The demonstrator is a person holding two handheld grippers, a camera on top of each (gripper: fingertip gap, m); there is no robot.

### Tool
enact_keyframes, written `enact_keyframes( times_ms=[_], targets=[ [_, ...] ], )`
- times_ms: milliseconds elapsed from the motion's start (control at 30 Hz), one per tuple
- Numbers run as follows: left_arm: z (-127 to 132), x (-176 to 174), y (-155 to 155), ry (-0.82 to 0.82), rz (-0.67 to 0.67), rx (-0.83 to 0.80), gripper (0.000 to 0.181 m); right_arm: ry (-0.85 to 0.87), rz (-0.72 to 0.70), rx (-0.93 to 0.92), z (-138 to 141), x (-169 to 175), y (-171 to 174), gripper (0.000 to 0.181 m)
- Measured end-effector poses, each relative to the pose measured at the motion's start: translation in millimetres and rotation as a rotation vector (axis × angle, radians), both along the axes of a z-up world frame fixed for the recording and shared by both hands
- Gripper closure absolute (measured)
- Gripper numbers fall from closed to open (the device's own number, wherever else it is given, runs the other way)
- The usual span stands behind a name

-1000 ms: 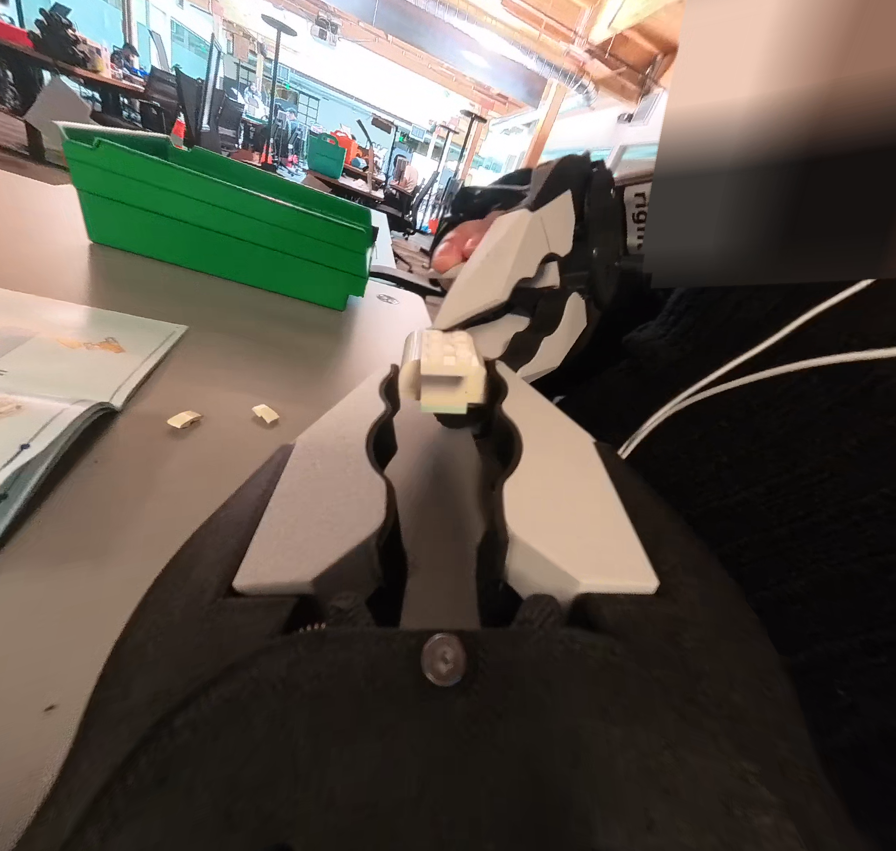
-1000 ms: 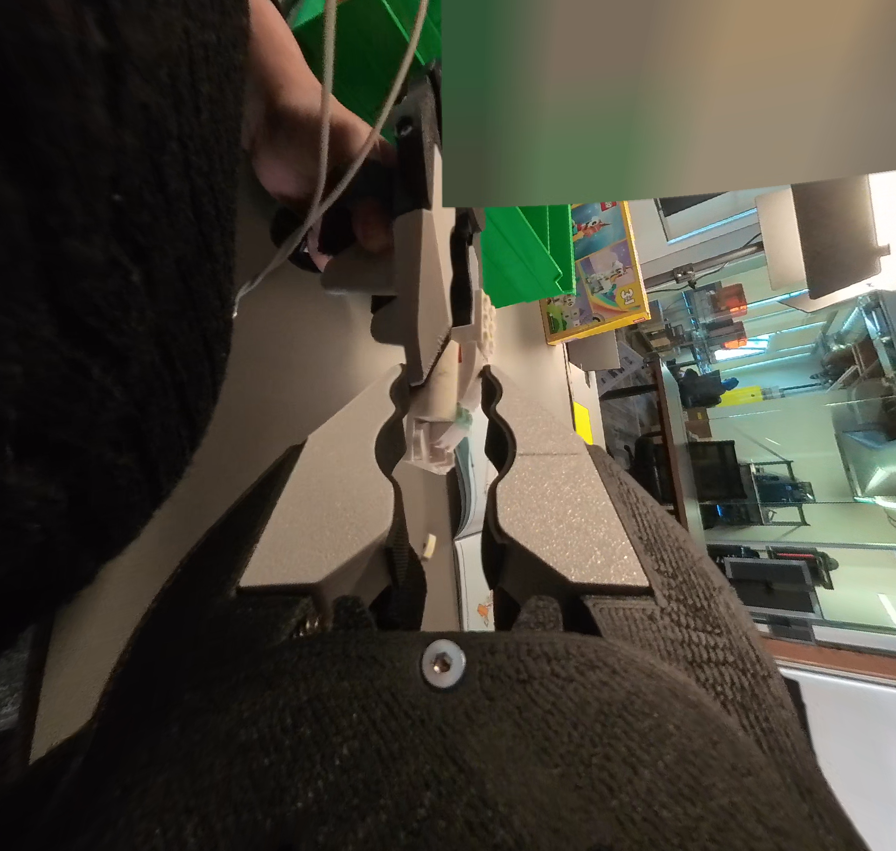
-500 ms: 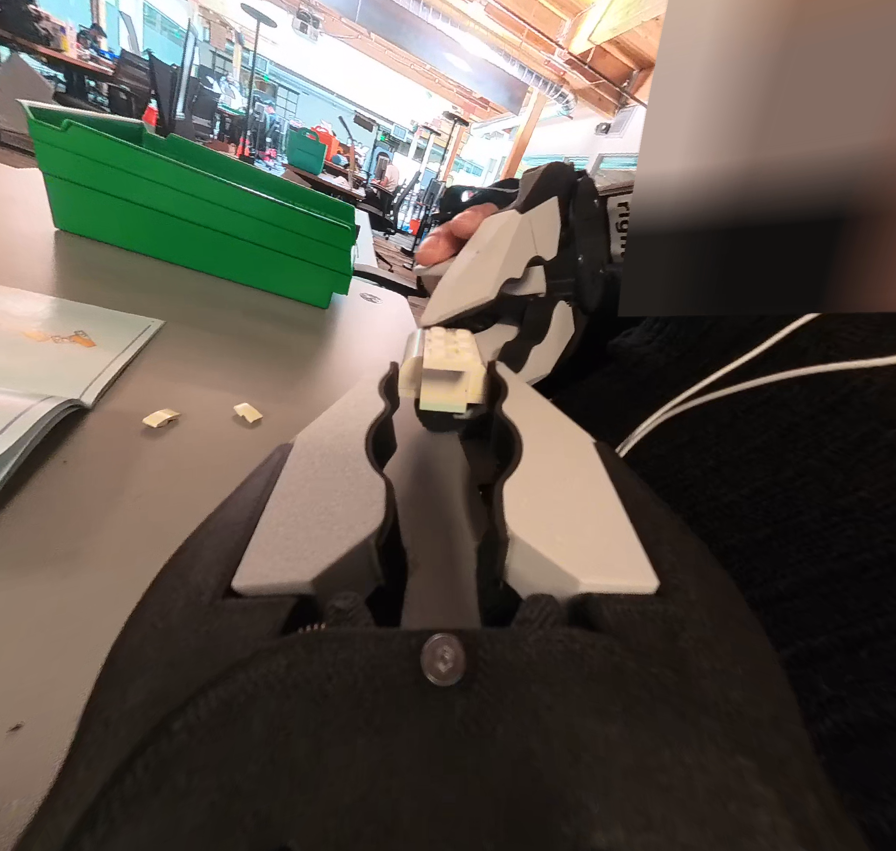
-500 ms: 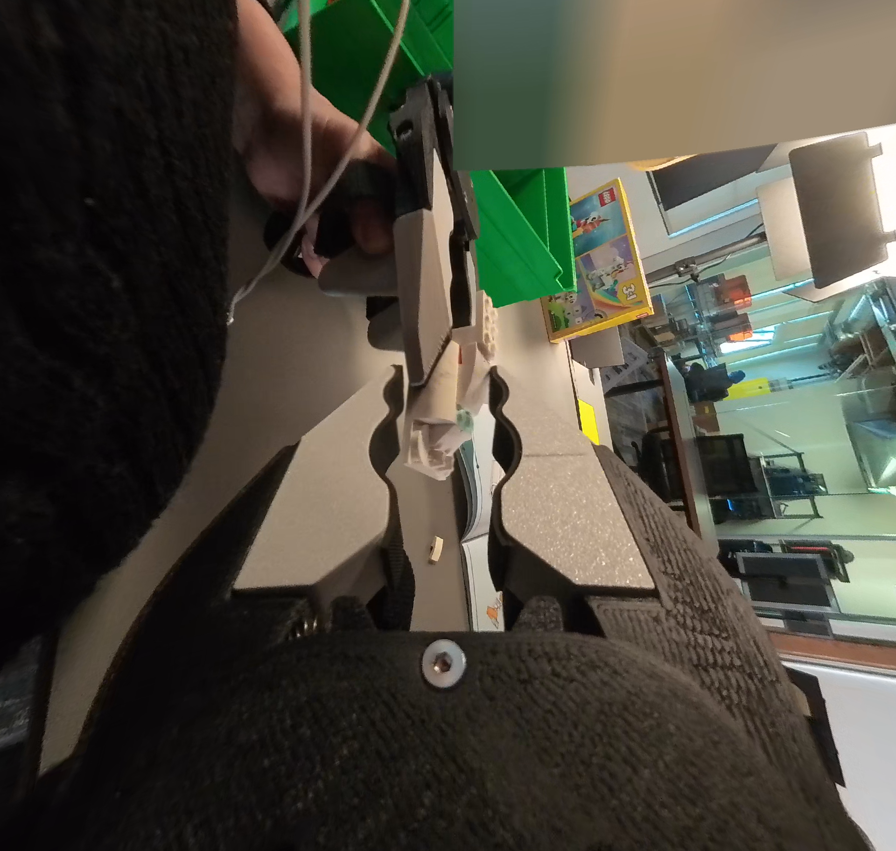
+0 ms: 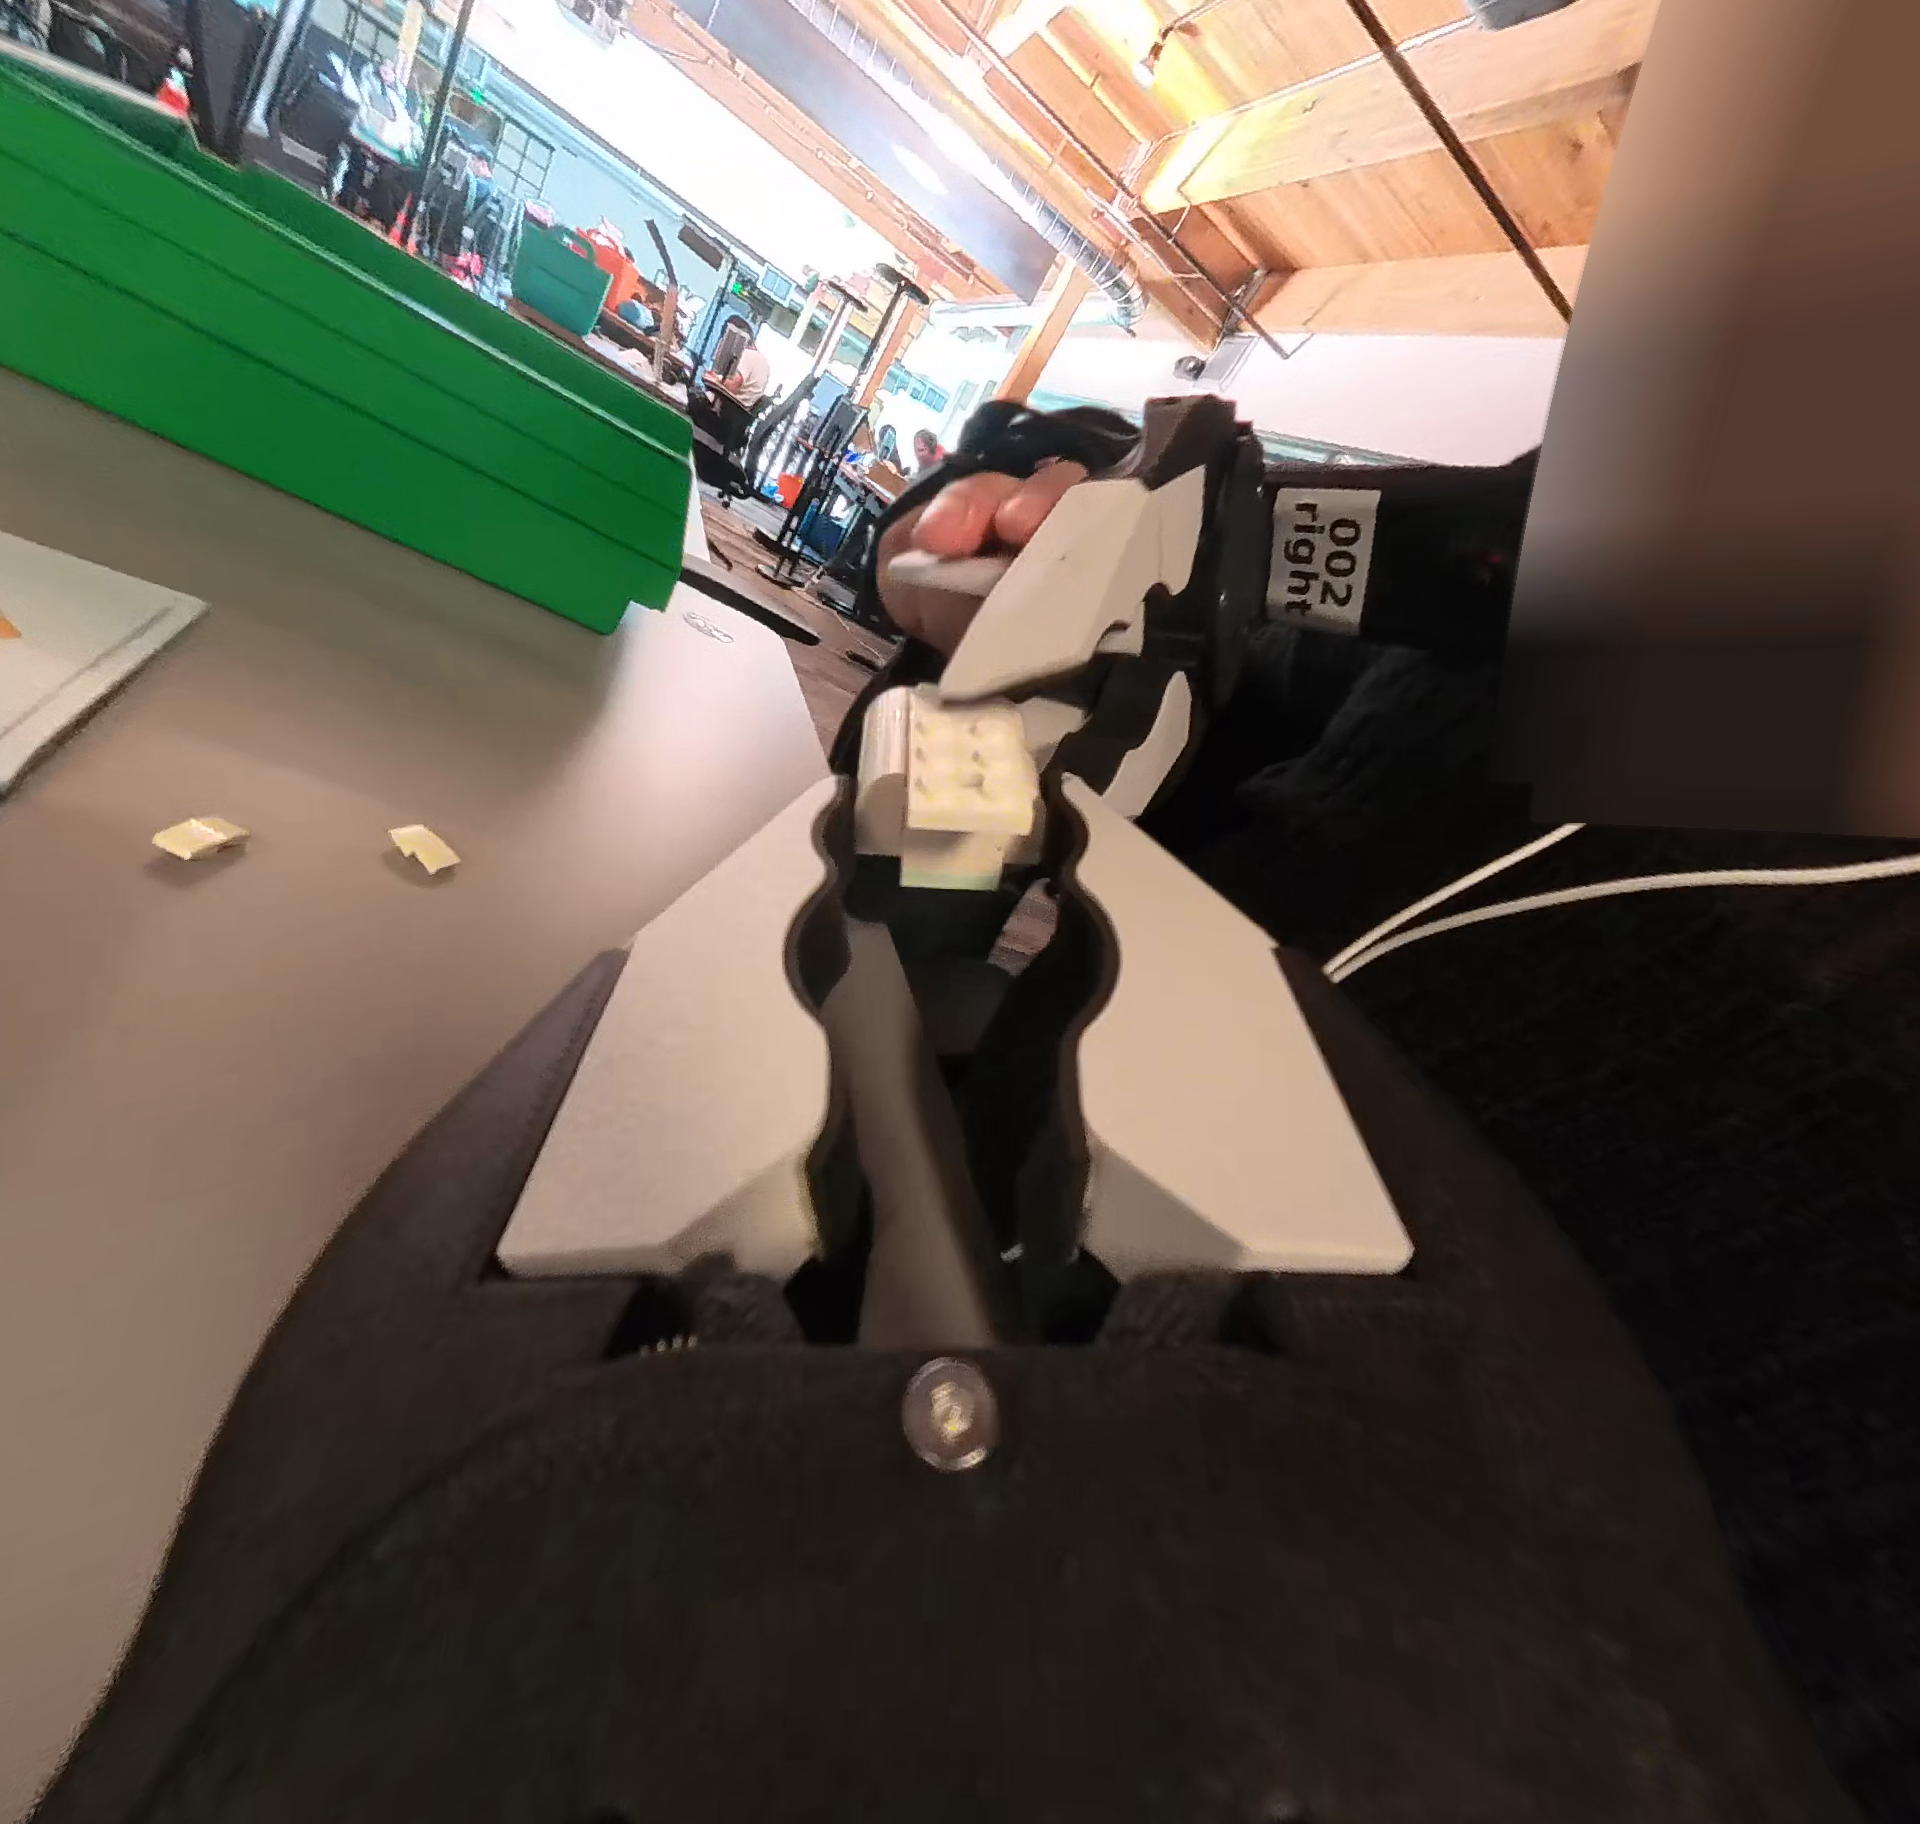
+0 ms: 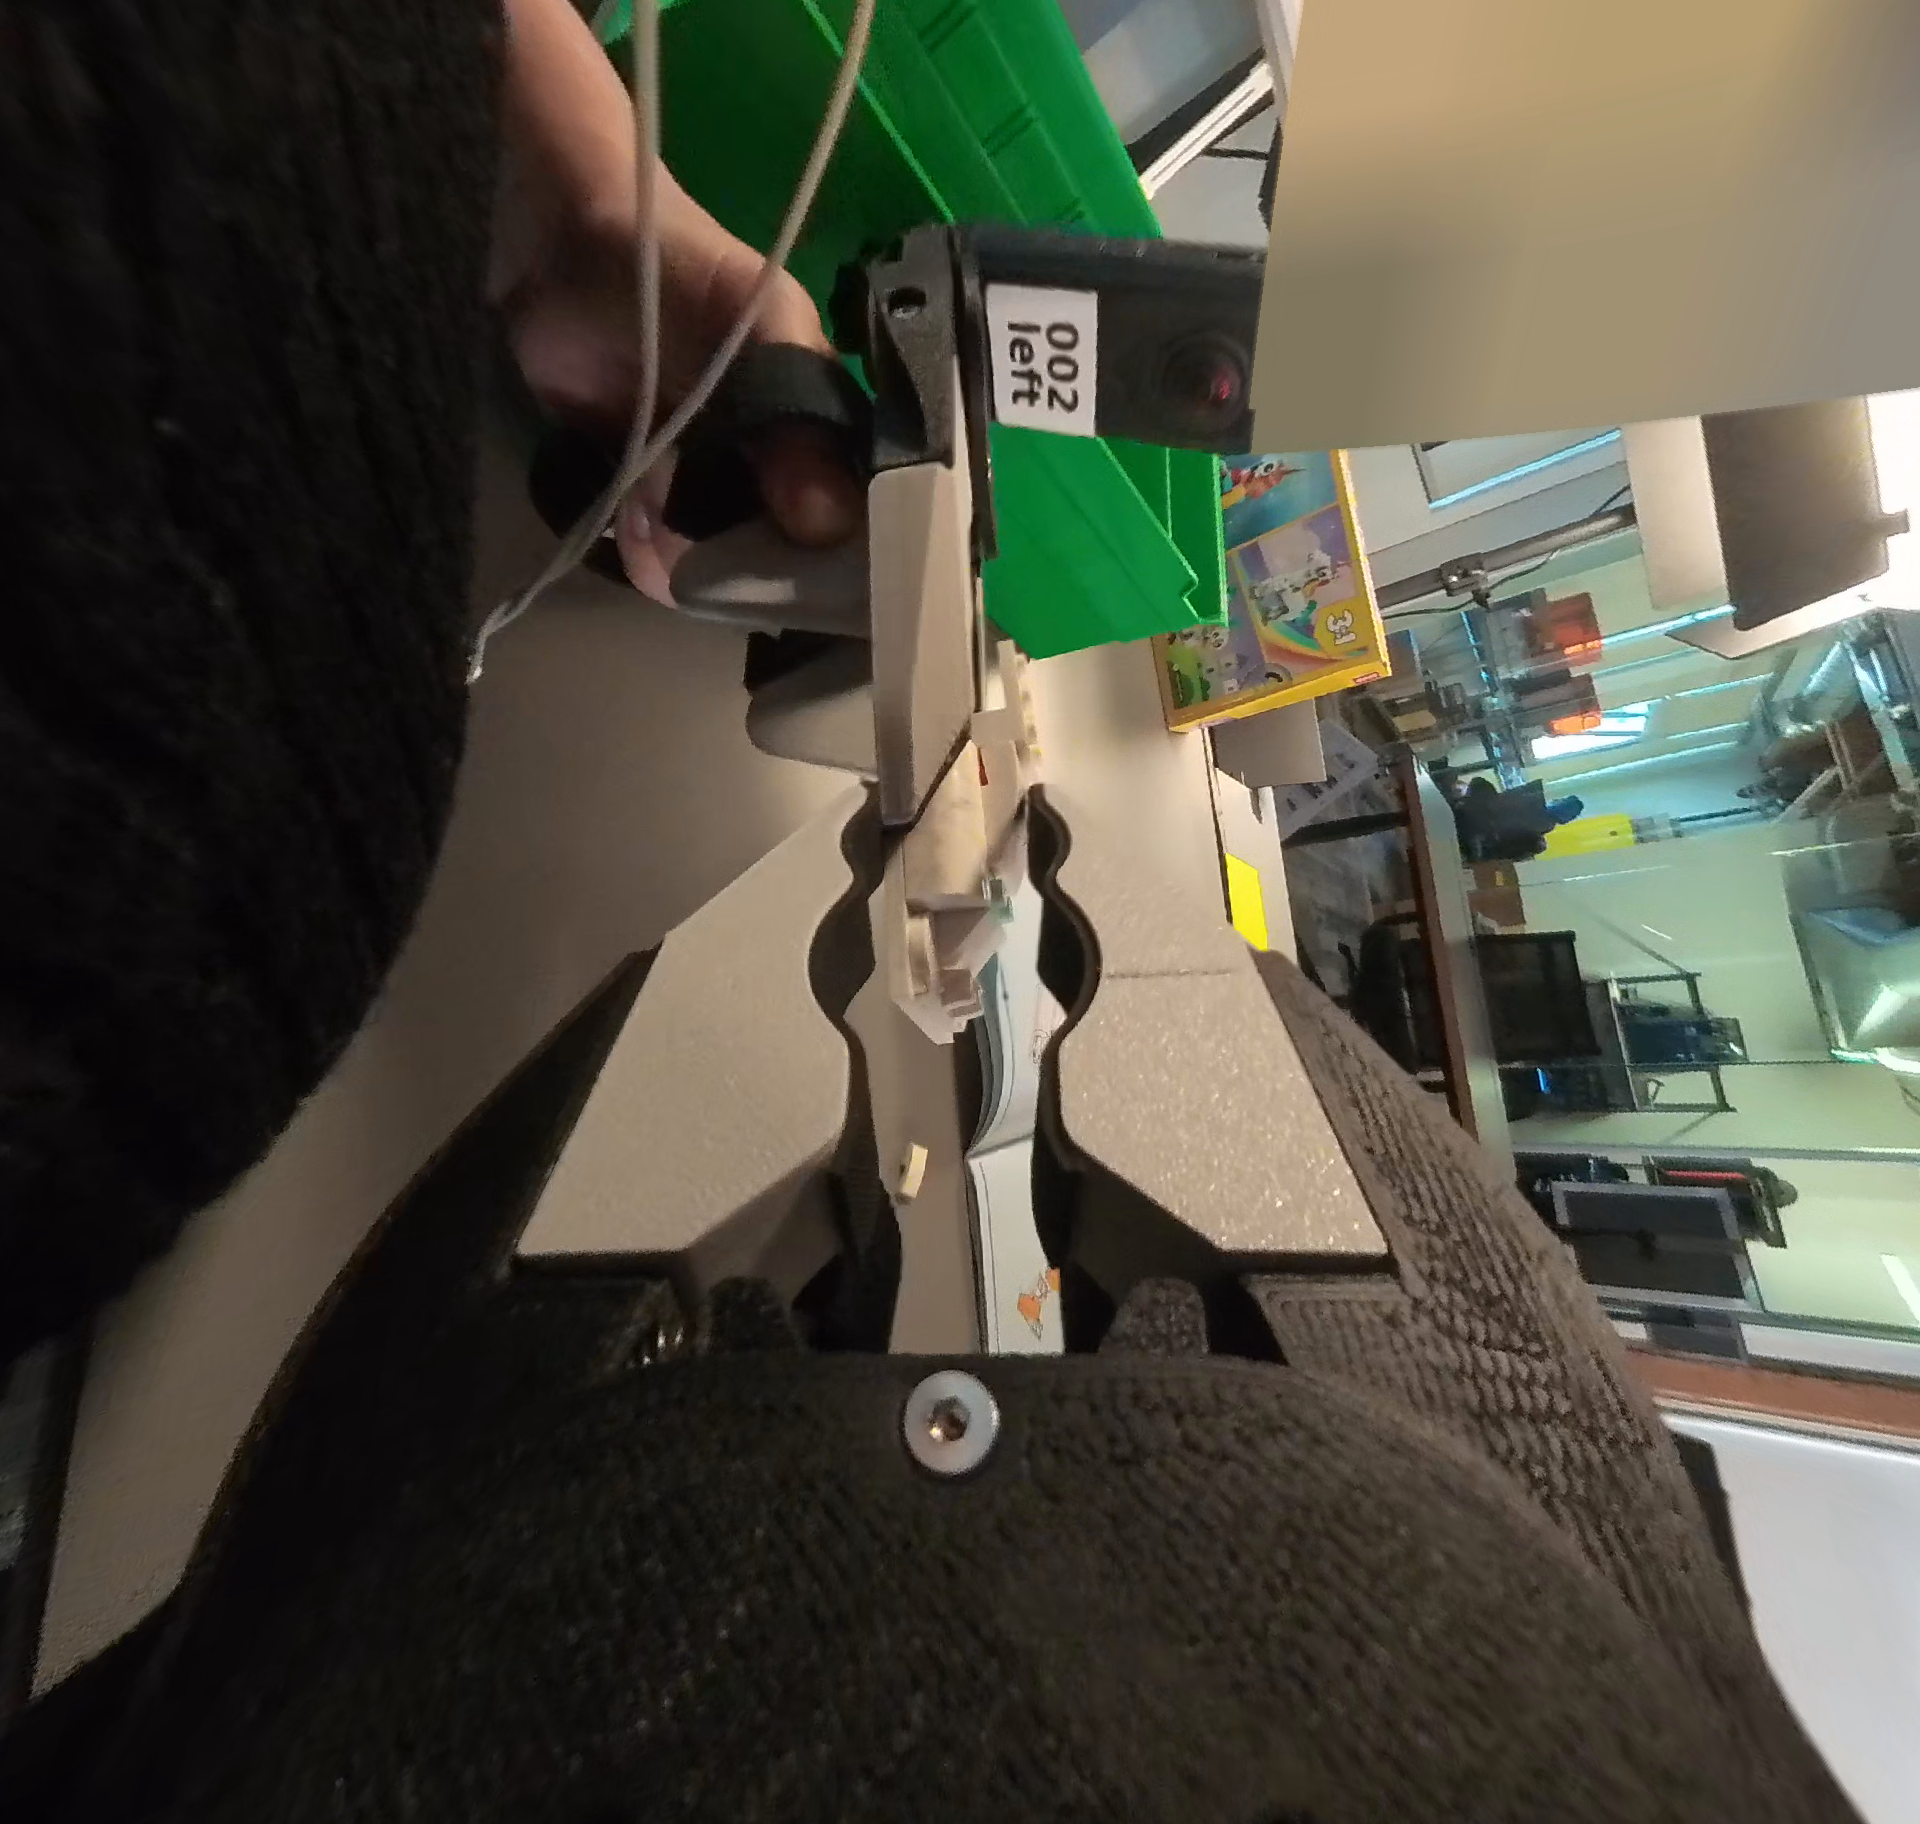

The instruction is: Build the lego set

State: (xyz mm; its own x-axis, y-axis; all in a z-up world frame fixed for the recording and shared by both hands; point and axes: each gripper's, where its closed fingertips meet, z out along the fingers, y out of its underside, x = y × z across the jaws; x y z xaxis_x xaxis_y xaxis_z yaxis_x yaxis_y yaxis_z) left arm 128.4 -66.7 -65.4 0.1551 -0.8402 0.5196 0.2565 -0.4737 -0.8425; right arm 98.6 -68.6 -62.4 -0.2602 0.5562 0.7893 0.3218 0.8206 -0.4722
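While the left gripper (image 5: pixel 951 818) pinches a small white lego assembly (image 5: pixel 951 782) between its fingertips, held above the near edge of the grey table (image 5: pixel 312 839), the right gripper (image 6: pixel 951 839) meets it from the far side. Its fingers (image 6: pixel 1132 1047) sit close around the same assembly, seemingly clamping it, though the blur leaves that uncertain. Two loose cream pieces (image 5: pixel 203 836) lie on the table to the left, near an open booklet (image 5: pixel 73 652) and stacked green bins (image 5: pixel 364 403).

Both wrist cameras look closely along their tongs, facing each other, sharing the white lego assembly (image 5: pixel 951 787).
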Motion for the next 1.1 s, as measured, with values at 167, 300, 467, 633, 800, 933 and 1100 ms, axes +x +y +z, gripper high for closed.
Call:
enact_keyframes(
  times_ms=[167, 300, 467, 633, 800, 933, 1100],
  targets=[
    [2.0, -1.5, -1.2, -0.042, -0.024, -0.035, 0.147, 0.022, 0.025, 0.015, 2.2, -0.5, -1.2, 0.158],
    [-0.5, -0.2, -1.9, -0.054, -0.047, -0.077, 0.147, -0.012, 0.031, 0.037, 0.0, 0.3, -0.7, 0.159],
    [-3.2, 0.0, -2.6, -0.063, -0.059, -0.103, 0.147, -0.031, 0.033, 0.037, -2.8, 0.2, -1.1, 0.160],
    [-5.8, -1.1, -2.1, -0.058, -0.058, -0.113, 0.147, -0.002, -0.013, -0.045, -3.1, -2.2, 3.1, 0.153],
    [-4.0, 3.0, -8.1, -0.092, -0.117, -0.136, 0.147, -0.022, 0.000, -0.120, -6.6, -0.9, 1.2, 0.147],
    [-2.6, 1.6, -9.3, -0.152, -0.165, -0.199, 0.147, -0.023, -0.009, -0.154, -7.2, -2.4, -0.2, 0.158],
    [-7.8, 7.6, -15.6, -0.161, -0.244, -0.269, 0.147, -0.078, 0.026, -0.210, -12.9, 2.7, -5.0, 0.159]
  ],
)
